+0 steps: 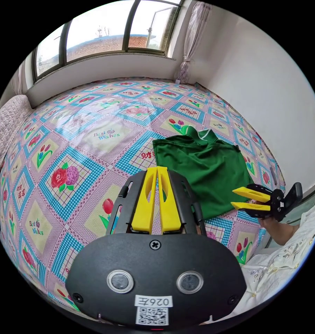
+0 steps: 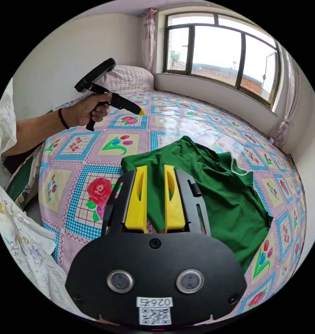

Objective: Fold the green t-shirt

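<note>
Green t-shirt (image 2: 213, 195) lies rumpled on the bed (image 2: 171, 121), at centre right of the right gripper view, collar toward the right. The right gripper (image 2: 155, 174) hangs over its near edge, jaws spread and empty; the left gripper (image 1: 157, 172), jaws pressed together, holds nothing. Best to lower each gripper onto a separate corner, pinch one layer only, then pull the cloth flat before folding.

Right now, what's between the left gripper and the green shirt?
Just bare flowery bedsheet. In the right gripper view, the left gripper hangs above the bed, apart from the green shirt, with sheet between them.
</note>
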A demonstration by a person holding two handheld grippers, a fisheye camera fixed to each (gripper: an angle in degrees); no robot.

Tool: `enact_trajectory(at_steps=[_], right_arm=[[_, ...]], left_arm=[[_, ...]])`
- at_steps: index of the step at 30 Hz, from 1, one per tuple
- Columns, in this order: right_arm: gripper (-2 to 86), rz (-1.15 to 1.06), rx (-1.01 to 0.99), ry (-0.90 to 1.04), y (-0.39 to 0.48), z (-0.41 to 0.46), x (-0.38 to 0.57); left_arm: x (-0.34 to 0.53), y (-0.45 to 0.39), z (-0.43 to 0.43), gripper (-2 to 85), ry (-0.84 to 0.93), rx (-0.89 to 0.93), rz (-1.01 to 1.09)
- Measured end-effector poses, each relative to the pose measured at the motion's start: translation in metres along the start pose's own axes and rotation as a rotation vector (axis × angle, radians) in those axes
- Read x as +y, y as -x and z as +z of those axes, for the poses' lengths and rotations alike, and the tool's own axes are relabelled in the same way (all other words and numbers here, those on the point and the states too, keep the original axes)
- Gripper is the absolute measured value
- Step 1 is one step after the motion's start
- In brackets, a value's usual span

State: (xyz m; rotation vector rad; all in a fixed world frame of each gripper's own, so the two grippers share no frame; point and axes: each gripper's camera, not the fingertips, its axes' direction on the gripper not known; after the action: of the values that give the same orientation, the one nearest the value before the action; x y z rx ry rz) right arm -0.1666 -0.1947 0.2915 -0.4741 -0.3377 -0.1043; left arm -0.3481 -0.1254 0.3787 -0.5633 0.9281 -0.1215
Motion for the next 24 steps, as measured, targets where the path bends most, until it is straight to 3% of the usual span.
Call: enact_trajectory(at_steps=[4, 11, 24], right_arm=[[5.4, -0.199, 0.082, 0.098, 0.085, 0.046, -0.017], [7.0, -0.351, 0.183, 0.214, 0.171, 0.116, -0.034], [6.1, -0.389, 0.315, 0.268, 0.227, 0.183, -0.052]], left_arm=[[0.048, -0.006, -0.021, -1.0, -0.008, -0.001, -0.013], [0.11, -0.005, -0.036, -1.0, -0.007, 0.013, -0.047], [0.147, 0.004, -0.028, -1.0, -0.01, 0.041, -0.096]])
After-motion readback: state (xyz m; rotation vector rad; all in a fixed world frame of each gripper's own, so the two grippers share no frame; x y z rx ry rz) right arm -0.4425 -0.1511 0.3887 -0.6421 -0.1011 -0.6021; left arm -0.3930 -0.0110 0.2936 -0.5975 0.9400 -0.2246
